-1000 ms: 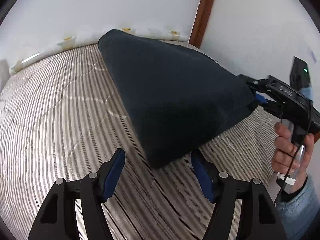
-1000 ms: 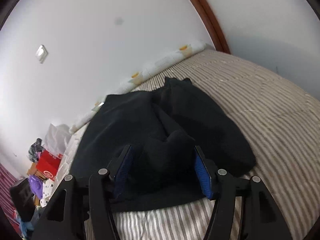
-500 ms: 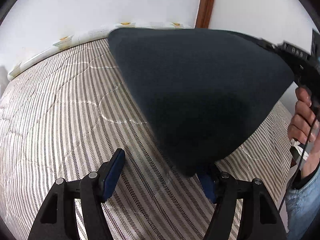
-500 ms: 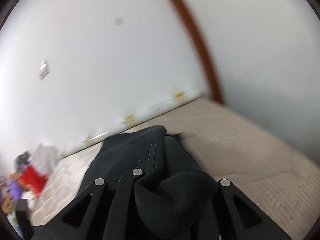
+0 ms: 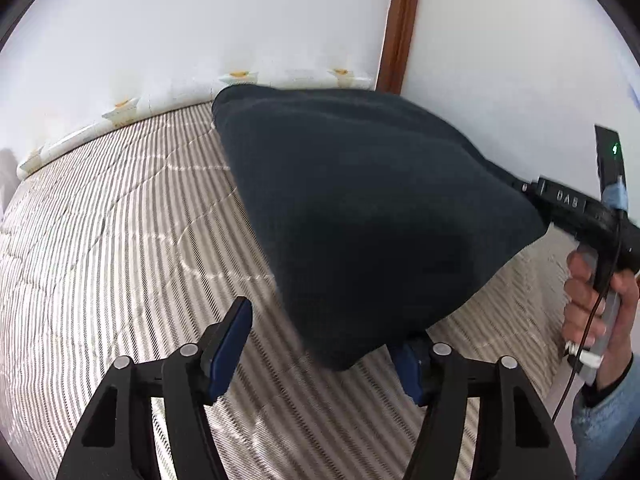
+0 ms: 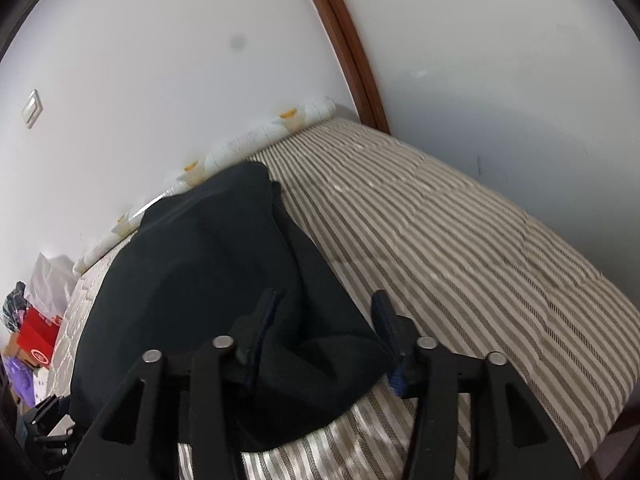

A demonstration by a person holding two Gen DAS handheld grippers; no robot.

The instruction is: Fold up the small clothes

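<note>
A dark navy garment lies heaped on the striped bed cover. Its near corner hangs over the right blue pad of my left gripper. Those jaws are closing, but the pads stand well apart and do not press the cloth. In the right wrist view a bunched fold of the garment sits between the fingers of my right gripper. Its jaws are opening and the pads are spread. A hand holds the body of my right gripper at the garment's right edge.
White walls meet at a brown wooden strip behind the bed. A white patterned edging runs along the bed's far side. Bags and a red box are piled beyond the bed's left end. Bare striped cover stretches to the right.
Half a second ago the right gripper was shut on the fold and held it high. Now its jaws stand apart and the garment sits lower. The garment's corner has come over the left gripper's right pad.
</note>
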